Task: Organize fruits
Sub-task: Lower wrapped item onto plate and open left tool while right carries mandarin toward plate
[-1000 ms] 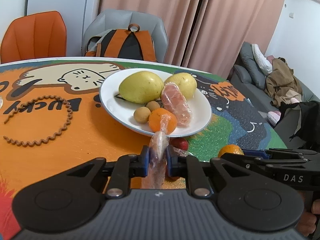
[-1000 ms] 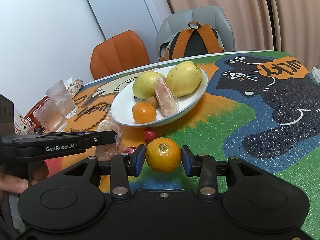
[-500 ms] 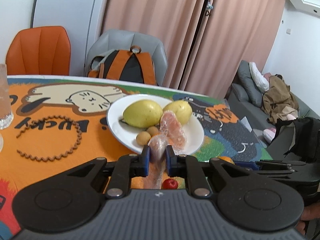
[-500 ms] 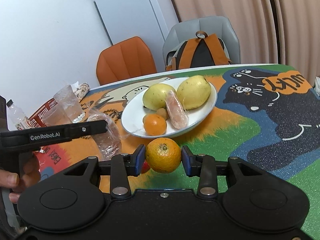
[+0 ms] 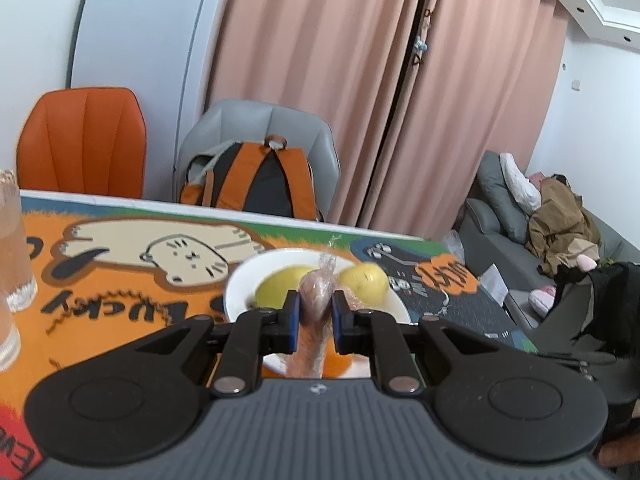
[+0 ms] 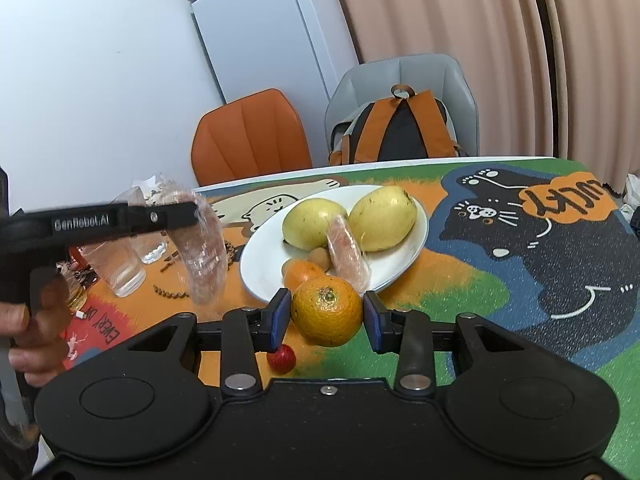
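While tilted downward, left gripper point(image 5: 315, 317) pinching wrapped fruit point(image 5: 314, 300), right gripper point(image 6: 325, 318) clamping orange point(image 6: 327, 310).

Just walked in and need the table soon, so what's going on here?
A person is sorting fruit with a hand-held tool in each hand. The left tool grips a plastic-wrapped fruit piece, and the right tool grips an orange, both held above the table near the white plate already holding fruit.

Two mangoes point(image 6: 348, 220) on plate point(image 6: 400, 264), cherry point(image 6: 281, 358) before it, glasses point(image 6: 120, 268) to its left.
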Motion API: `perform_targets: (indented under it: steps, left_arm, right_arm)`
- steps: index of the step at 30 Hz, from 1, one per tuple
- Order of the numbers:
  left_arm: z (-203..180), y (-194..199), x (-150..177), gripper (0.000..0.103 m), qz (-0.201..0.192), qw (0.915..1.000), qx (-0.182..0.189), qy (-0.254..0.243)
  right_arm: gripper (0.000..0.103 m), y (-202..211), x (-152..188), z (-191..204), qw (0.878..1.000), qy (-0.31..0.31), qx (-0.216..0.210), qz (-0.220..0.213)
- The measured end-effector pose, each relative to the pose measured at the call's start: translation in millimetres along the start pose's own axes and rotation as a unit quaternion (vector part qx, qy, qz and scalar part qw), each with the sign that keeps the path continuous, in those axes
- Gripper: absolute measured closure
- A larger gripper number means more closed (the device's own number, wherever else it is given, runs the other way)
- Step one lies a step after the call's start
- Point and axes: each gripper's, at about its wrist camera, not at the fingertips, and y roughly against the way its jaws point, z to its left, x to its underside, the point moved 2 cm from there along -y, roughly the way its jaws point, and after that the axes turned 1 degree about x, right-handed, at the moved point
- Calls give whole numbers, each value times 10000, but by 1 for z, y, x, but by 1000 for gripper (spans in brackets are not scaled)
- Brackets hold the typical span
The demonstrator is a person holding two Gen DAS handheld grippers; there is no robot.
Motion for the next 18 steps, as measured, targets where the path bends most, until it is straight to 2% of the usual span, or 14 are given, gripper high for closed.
perform_targets:
  steps: [11, 18]
  left_arm:
    - [8, -17, -22, 89, -182, 9995, -55, 237]
    - [12, -41, -13, 89, -4, 9983, -18, 582]
  right_arm:
    - [66, -9, -8, -7, 10000, -6, 63, -3]
    - [66, -18, -9, -12, 9999, -27, 104, 49]
